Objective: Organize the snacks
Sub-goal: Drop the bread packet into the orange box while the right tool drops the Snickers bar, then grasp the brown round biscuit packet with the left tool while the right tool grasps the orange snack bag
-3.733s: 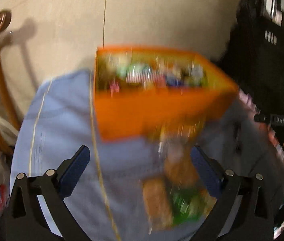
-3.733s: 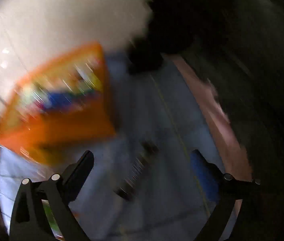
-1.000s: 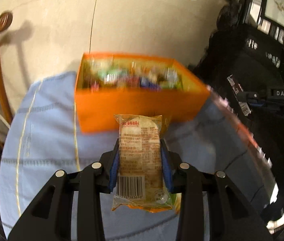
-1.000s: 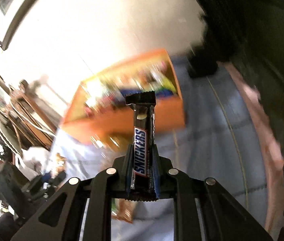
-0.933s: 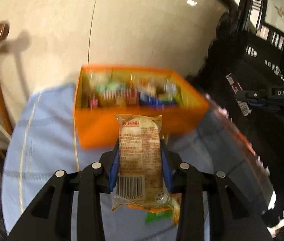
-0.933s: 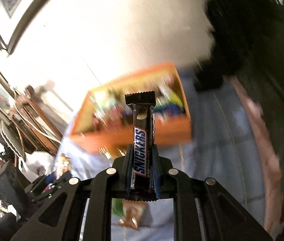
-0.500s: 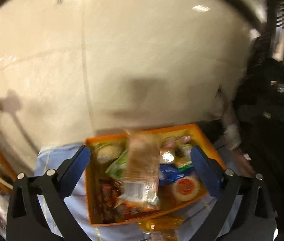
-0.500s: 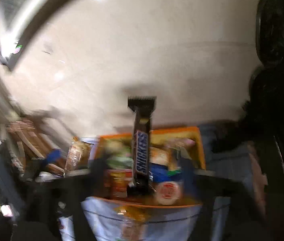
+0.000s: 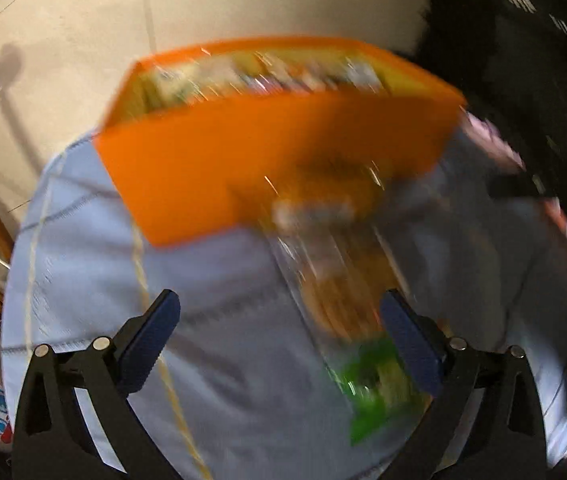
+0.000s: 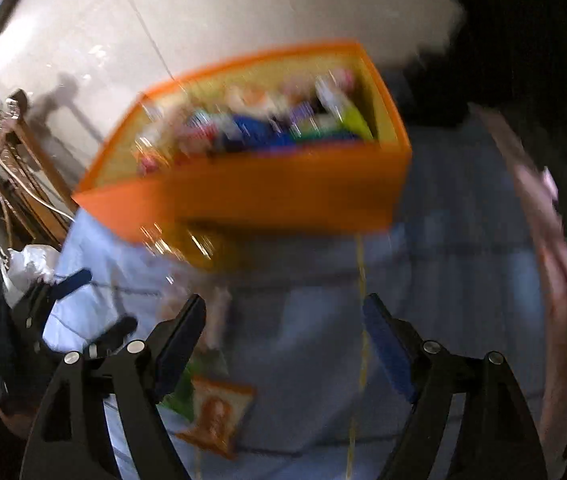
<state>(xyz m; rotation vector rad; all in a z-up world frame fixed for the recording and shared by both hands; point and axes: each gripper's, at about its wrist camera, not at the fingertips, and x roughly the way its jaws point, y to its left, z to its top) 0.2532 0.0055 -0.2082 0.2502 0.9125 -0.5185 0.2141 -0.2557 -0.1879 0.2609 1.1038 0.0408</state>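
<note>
Box, one, tools, two, gaping

Left gripper pitched steeply downward, blue pads spread wide with nothing clamped, right gripper likewise tilted down, jaws parted and empty (both views smeared by motion blur)
</note>
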